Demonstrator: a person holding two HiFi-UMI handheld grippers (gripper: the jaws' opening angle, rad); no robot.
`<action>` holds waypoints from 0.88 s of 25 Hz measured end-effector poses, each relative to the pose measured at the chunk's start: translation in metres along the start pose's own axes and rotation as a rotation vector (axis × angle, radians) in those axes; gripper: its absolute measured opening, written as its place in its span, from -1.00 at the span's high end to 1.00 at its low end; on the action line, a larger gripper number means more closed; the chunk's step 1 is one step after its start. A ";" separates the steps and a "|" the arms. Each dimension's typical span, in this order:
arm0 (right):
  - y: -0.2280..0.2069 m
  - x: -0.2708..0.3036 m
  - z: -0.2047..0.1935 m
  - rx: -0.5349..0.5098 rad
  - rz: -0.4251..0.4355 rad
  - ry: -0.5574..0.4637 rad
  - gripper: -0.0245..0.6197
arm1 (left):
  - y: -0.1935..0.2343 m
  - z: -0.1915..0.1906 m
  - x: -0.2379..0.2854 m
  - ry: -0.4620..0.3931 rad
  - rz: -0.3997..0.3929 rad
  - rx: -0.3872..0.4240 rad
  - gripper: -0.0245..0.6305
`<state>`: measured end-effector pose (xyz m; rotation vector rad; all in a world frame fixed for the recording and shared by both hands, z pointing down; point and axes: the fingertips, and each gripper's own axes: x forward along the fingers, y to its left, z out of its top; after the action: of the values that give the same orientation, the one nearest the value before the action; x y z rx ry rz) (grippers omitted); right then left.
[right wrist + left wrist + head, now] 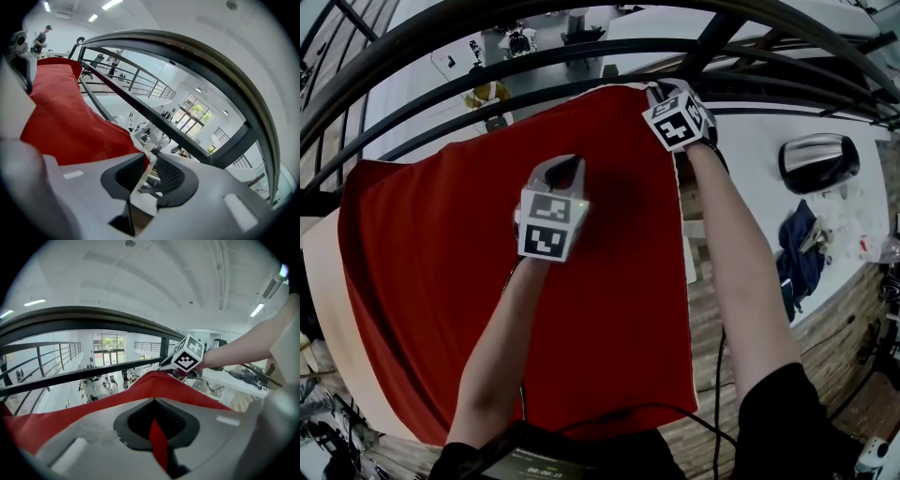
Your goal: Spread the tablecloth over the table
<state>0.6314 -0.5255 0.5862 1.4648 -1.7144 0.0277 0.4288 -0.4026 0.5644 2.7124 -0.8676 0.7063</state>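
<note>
A red tablecloth (441,281) lies over most of the table (321,281), whose pale edge shows at the left. My left gripper (565,171) is over the cloth's far middle, shut on a raised fold of it. That fold shows as a red strip between the pads in the left gripper view (158,427). My right gripper (662,91) is at the cloth's far right corner, beside the railing. In the right gripper view its jaws (149,171) stand apart, and the cloth's (61,126) white-edged corner rests at their tips, unpressed.
A black railing (581,56) curves along the table's far side, with a lower floor beyond it. To the right stands a white table (750,150) with a silver object (818,161) and a blue cloth (797,253). A cable (712,394) hangs near the right arm.
</note>
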 end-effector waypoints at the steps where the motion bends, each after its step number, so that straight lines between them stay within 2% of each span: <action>1: 0.000 0.000 -0.004 0.014 0.002 0.003 0.59 | 0.000 -0.004 -0.003 0.009 0.004 -0.003 0.91; 5: 0.008 -0.025 -0.002 0.150 -0.003 -0.067 0.58 | 0.003 -0.025 -0.018 0.048 0.020 -0.025 0.91; 7: 0.027 -0.052 0.000 0.257 0.027 -0.143 0.88 | 0.000 -0.032 -0.029 0.050 0.023 -0.044 0.91; 10: 0.081 -0.099 -0.012 0.352 0.115 -0.215 0.90 | -0.015 -0.042 -0.054 0.027 0.023 -0.091 0.91; 13: 0.131 -0.151 -0.029 0.383 0.128 -0.242 0.90 | -0.037 -0.057 -0.090 -0.018 0.015 -0.139 0.91; 15: 0.153 -0.190 -0.034 0.385 0.115 -0.267 0.90 | -0.055 -0.069 -0.112 -0.038 0.011 -0.139 0.91; 18: 0.186 -0.249 -0.049 0.381 0.129 -0.252 0.90 | -0.085 -0.090 -0.147 -0.016 -0.004 -0.132 0.91; 22: 0.226 -0.331 -0.063 0.336 0.164 -0.255 0.90 | -0.123 -0.099 -0.201 -0.011 -0.009 -0.134 0.91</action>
<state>0.4652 -0.1590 0.5374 1.6180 -2.1141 0.2359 0.3212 -0.1721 0.5430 2.6024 -0.8713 0.6086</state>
